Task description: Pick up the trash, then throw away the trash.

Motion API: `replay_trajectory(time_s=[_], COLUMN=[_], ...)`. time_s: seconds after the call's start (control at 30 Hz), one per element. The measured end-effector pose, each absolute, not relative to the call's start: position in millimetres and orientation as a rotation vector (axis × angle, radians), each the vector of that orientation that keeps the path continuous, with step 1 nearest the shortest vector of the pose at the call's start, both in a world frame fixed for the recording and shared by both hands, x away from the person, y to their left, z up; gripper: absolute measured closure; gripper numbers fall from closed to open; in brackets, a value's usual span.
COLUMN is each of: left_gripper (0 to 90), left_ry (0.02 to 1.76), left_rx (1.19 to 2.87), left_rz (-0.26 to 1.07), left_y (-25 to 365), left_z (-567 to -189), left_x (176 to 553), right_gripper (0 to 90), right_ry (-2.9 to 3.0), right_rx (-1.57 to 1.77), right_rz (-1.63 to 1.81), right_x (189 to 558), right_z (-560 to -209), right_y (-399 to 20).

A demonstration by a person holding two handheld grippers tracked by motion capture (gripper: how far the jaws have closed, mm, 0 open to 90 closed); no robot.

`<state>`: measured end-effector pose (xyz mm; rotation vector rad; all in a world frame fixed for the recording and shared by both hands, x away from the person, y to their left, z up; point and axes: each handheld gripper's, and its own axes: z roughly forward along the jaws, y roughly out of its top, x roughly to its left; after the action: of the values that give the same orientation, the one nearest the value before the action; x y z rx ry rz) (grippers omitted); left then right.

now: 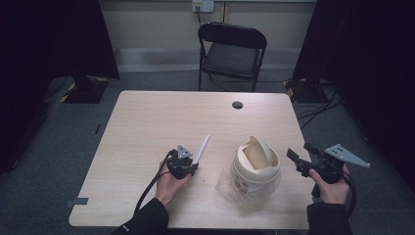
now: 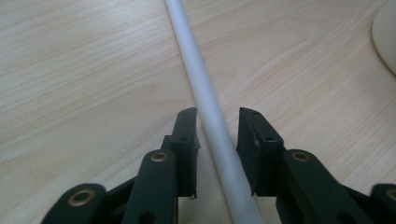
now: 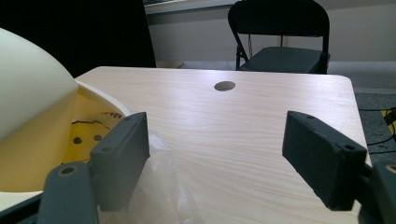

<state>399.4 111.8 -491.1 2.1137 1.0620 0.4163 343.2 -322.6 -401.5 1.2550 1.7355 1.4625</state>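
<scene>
Looks like the pickup step: the left gripper [image 2: 215,135] is down on the table [image 1: 147,122] with its jaws either side of the white tube [image 2: 205,98], a sliver of gap left, so not pinching yet. Next it needs to squeeze shut, then lift. The right gripper [image 3: 215,154] waits, jaws spread wide, beside the bin [image 1: 254,169]; its flap is tipped open, and I can't make out what's inside.

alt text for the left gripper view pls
A white rod lies on a light wood table, running up the frame between the left gripper's two black jaws, which stand close on either side with slim gaps. A cream rim shows at the right edge.
</scene>
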Motion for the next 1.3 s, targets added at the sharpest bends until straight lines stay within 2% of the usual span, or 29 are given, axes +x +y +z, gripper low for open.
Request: replay_trajectory(time_s=[0.33,0.6,0.87,1.3], left_gripper=[79.1,79.3,79.2,79.2], left_ry=[1.088,1.051,0.97,0.808], left_rx=[2.117,2.061,1.866,1.658], left_rz=[0.421,0.439,0.495,0.6], left_y=[119,139,168,178], left_z=[-489,-476,-438,-384], left_x=[402,393,364,335], right_gripper=[22.9,23.1,23.7,22.9], right_ry=[1.734,1.732,1.717,1.655], right_rx=[1.251,1.252,1.25,1.179], right_rz=[1.463,1.463,1.472,1.569], right_x=[343,343,342,338], right_z=[-401,-401,-399,-386], right_y=[-323,-324,-325,-315])
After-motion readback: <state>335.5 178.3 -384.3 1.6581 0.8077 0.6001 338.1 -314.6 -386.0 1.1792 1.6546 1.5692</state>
